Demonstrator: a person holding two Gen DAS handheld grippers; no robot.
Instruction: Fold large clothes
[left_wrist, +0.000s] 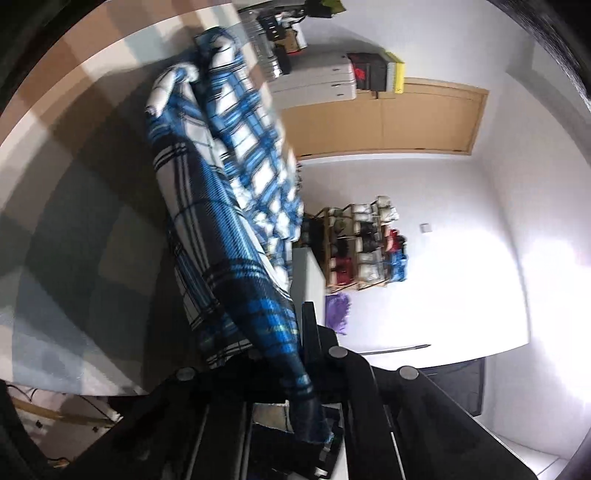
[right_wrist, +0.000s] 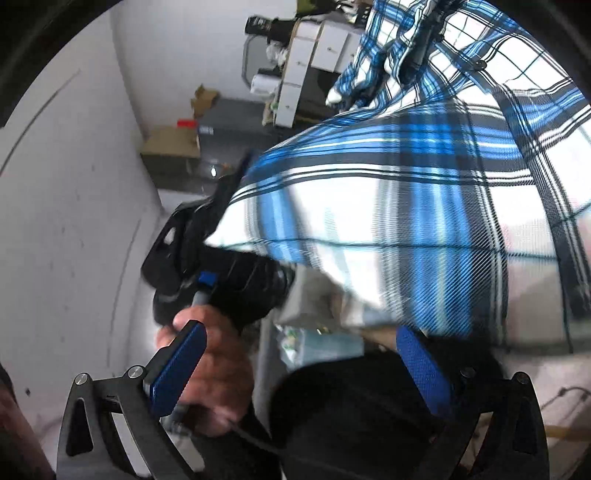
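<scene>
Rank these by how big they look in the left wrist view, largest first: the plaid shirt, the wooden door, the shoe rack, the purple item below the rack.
1. plaid shirt, though nearness to the camera enlarges it
2. wooden door
3. shoe rack
4. purple item

Out past your left gripper (left_wrist: 304, 332) fingers and off to their left side runs a broad surface under a checked cover (left_wrist: 74, 184) of brown, grey and white squares; bed or table, you can't tell. The plaid shirt (left_wrist: 236, 147) lies bunched on it ahead of the fingertips, its near end lifted off the cover.
</scene>
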